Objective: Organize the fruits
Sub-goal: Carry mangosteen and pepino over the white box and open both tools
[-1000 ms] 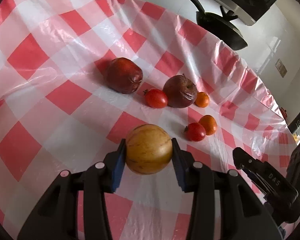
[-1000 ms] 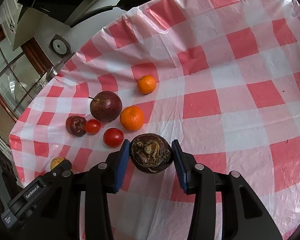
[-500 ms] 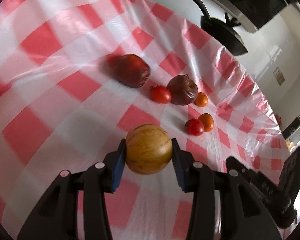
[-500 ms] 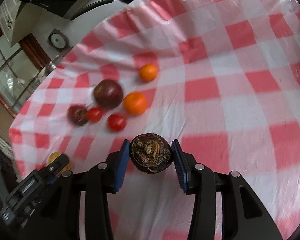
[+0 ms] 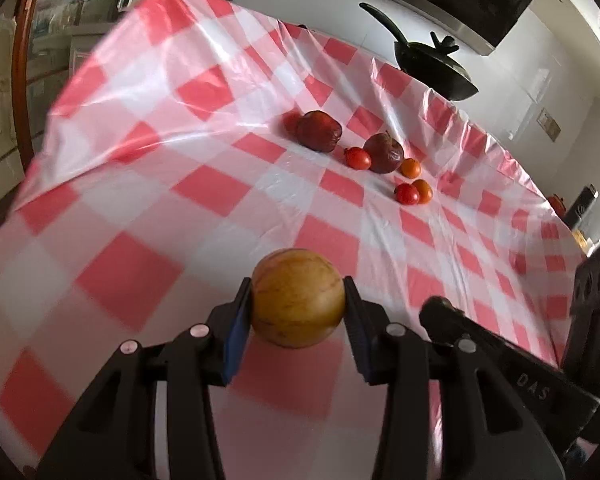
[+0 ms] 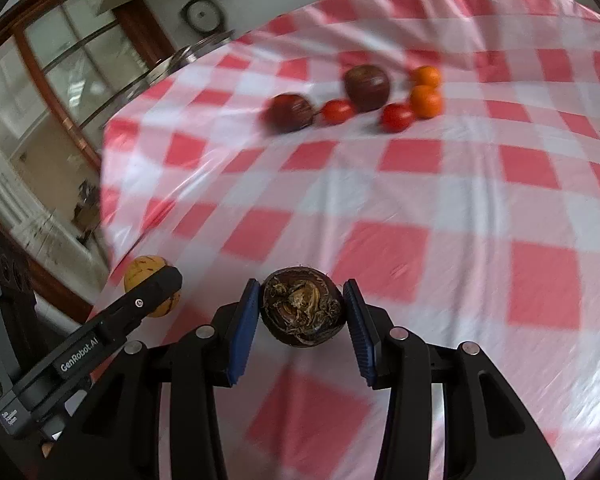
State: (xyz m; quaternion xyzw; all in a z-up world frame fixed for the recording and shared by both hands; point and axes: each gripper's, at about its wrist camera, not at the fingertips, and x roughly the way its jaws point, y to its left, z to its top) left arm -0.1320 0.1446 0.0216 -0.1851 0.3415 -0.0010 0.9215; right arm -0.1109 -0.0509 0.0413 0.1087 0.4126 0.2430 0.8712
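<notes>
My left gripper (image 5: pixel 298 300) is shut on a round yellow-orange fruit (image 5: pixel 298 296), held above the checked tablecloth (image 5: pixel 160 184). My right gripper (image 6: pixel 302 312) is shut on a dark brown wrinkled fruit (image 6: pixel 302 310). Far ahead lies a cluster of fruit: a dark red fruit (image 5: pixel 319 131), a dark purple fruit (image 5: pixel 384 153), two red tomatoes (image 5: pixel 358 158) (image 5: pixel 406 194) and two small oranges (image 5: pixel 410 168) (image 5: pixel 424 191). The same cluster shows blurred in the right wrist view (image 6: pixel 366 82). The left gripper with its yellow fruit (image 6: pixel 146 276) shows at the lower left there.
A black pan (image 5: pixel 434 66) stands beyond the table's far edge. The table's left edge (image 5: pixel 60 92) drops off toward a wooden-framed window. The right gripper's body (image 5: pixel 500 364) shows at the lower right of the left wrist view.
Both grippers have pulled back and up from the fruit cluster, still holding their fruits. The cluster now looks smaller and farther. The table's edges have come into view.
</notes>
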